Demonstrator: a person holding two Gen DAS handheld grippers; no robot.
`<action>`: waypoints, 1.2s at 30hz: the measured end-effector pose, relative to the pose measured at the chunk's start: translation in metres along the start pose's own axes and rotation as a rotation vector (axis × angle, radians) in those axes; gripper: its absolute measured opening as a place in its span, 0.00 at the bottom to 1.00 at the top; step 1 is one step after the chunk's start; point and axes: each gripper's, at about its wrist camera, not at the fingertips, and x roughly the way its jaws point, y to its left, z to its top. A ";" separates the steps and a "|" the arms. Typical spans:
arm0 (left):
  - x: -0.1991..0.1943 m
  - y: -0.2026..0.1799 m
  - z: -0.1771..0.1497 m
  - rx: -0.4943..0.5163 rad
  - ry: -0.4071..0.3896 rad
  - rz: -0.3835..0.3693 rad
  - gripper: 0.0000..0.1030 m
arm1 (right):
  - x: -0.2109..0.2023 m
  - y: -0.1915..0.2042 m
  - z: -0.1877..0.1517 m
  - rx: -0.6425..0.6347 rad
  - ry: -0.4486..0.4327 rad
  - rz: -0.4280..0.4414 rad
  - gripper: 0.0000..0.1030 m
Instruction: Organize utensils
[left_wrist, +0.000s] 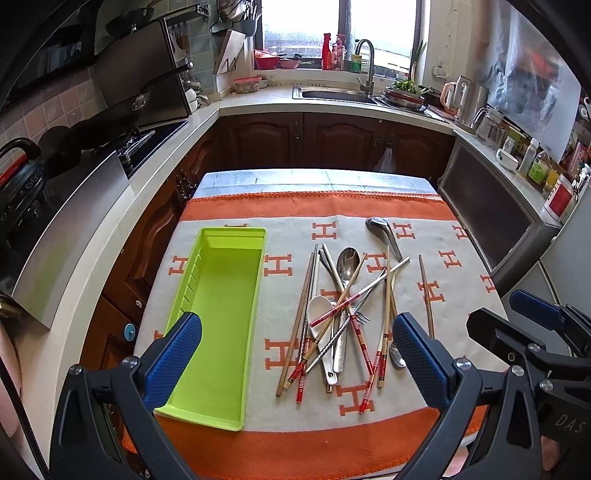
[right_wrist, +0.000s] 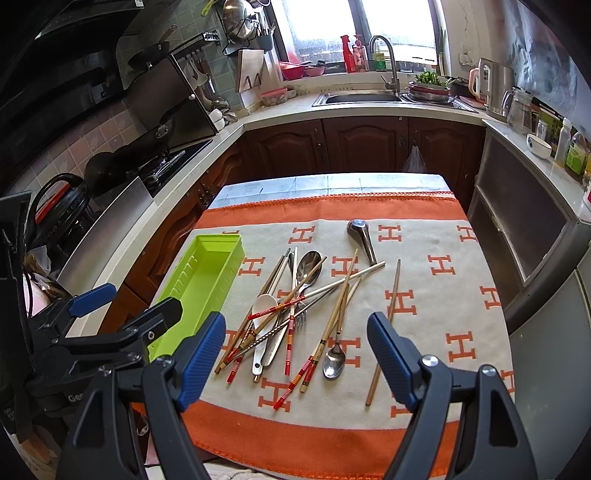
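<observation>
Near edge of the counter (left_wrist: 229, 177) cut off beneath both tongs. Left tongs (left_wrist: 295, 363) spread wide and empty, hovering over the near end of the green tray (left_wrist: 221, 288); near left corner of that tray hidden behind the left blue pad. Right tongs (right_wrist: 295, 360) likewise spread wide, gripping nothing, poised above the near ends of the heap of utensils (right_wrist: 295, 314). Just beyond and between the pads of each pair: chopsticks, spoons and a fork crossed over one another, hard to count or sort apart where overlapped. White spoon (right_wrist: 264, 314) partly buried under a red-striped chopstick (right_wrist: 280, 306); fork tines barely made out beneath the sticks. Small metal spoon (right_wrist: 334, 360) at the near side of the heap, half hidden behind a pad in the left view. Single wooden chopstick (right_wrist: 386, 328) lying apart to the right, close to the right pad. Tray empty, left of the heap, not touching it. Farther back, a metal ladle (right_wrist: 362, 236) alone on the orange-bordered cloth (right_wrist: 443, 295). Beyond, the sink (right_wrist: 362, 98) under the window, washed out by glare.
</observation>
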 end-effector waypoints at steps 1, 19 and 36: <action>0.000 -0.001 0.000 0.001 -0.001 -0.002 0.99 | 0.000 0.001 0.000 0.001 0.000 0.000 0.77; 0.050 -0.001 0.042 0.060 0.052 -0.088 0.99 | 0.021 -0.052 0.015 0.117 0.010 -0.050 0.77; 0.160 -0.021 0.045 0.103 0.193 -0.161 0.82 | 0.114 -0.127 0.003 0.235 0.160 -0.128 0.64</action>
